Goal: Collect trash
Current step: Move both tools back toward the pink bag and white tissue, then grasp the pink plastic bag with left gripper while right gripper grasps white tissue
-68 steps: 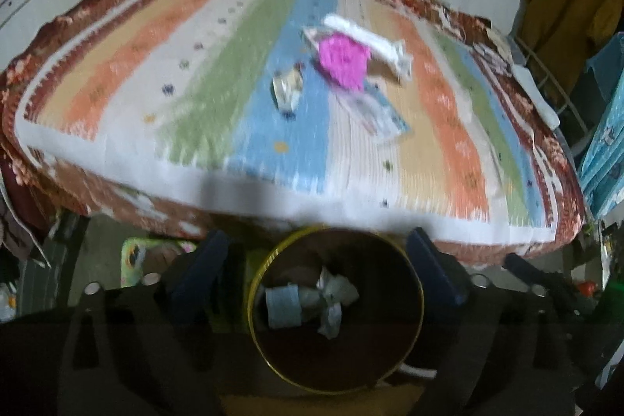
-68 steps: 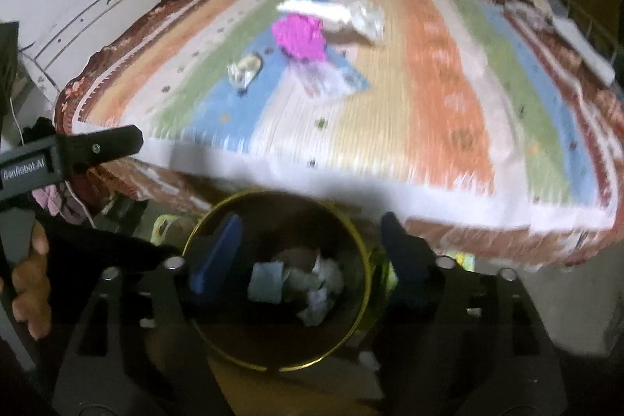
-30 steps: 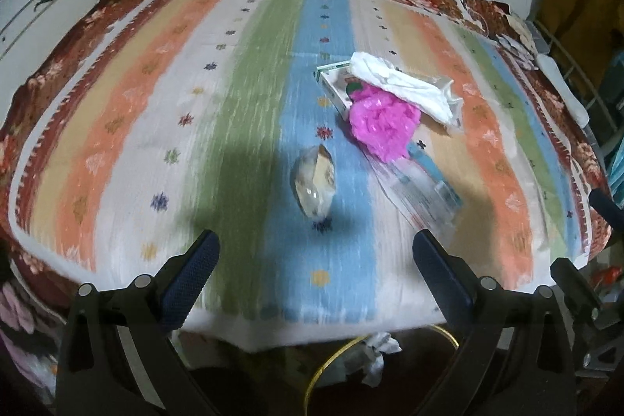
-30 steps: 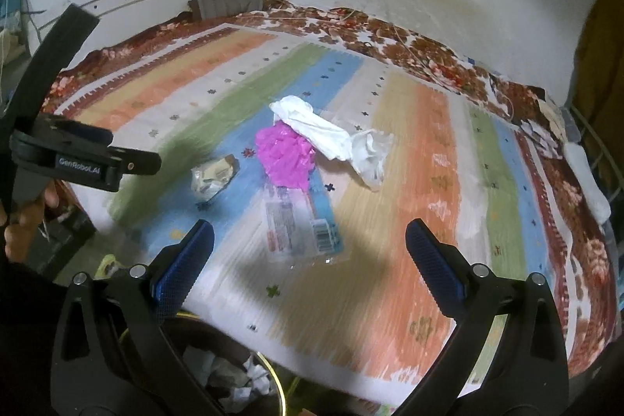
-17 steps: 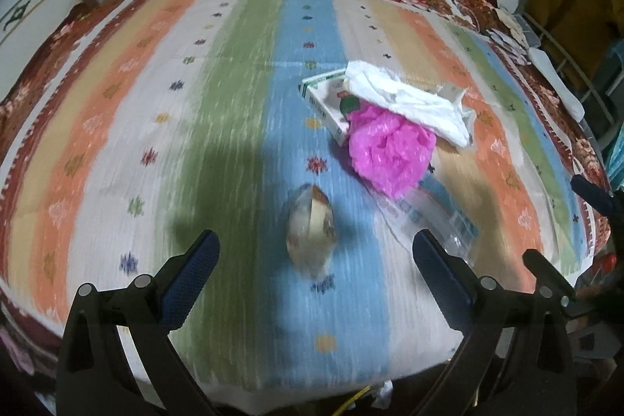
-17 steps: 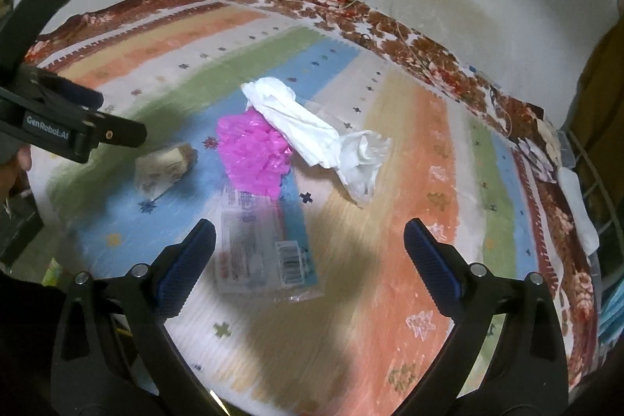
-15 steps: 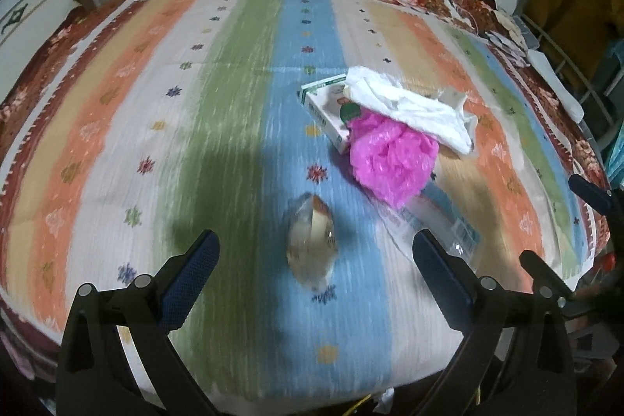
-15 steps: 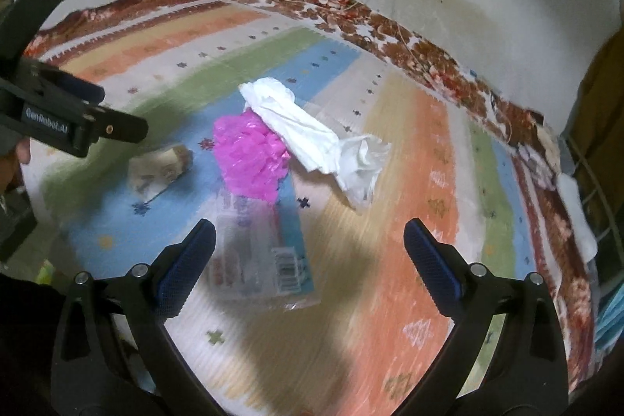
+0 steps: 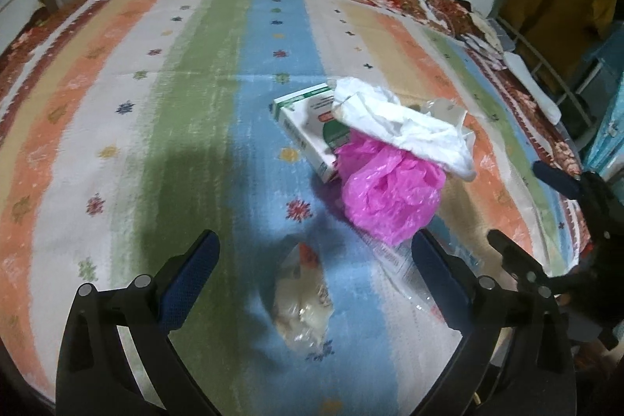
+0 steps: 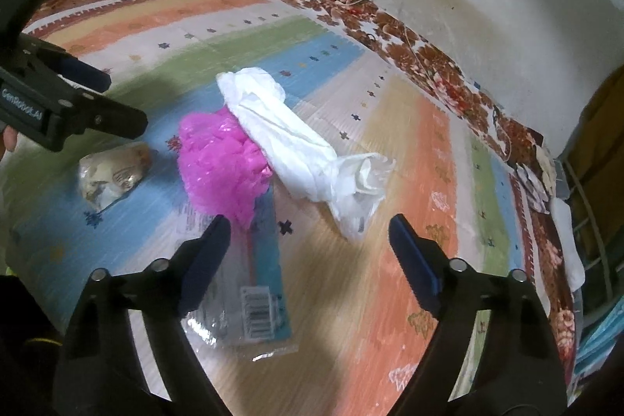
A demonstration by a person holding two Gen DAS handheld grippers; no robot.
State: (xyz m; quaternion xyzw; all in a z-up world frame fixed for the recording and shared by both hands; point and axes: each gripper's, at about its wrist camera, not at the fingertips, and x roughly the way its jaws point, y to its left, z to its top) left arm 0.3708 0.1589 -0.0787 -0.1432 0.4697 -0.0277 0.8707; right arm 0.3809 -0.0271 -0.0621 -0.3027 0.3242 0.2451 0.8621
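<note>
A striped bedspread [image 9: 202, 127] covers a bed strewn with trash. In the left wrist view, the left gripper [image 9: 312, 275] hovers with jaws wide and empty; a crumpled clear wrapper [image 9: 302, 303] lies between them at lower centre, its long axis running up the frame. The right gripper [image 10: 308, 252] is closing its jaws, still apart, with nothing pressed; a flat clear packet [image 10: 249, 299] lies lower left beside its left jaw, a pink bag [image 10: 220, 162] and white tissue [image 10: 296, 147] just beyond. A green-and-white carton [image 9: 312, 127] sits beneath the tissue. Compared with a second ago, both grippers have come lower and nearer the litter, and the bin has left view.
</note>
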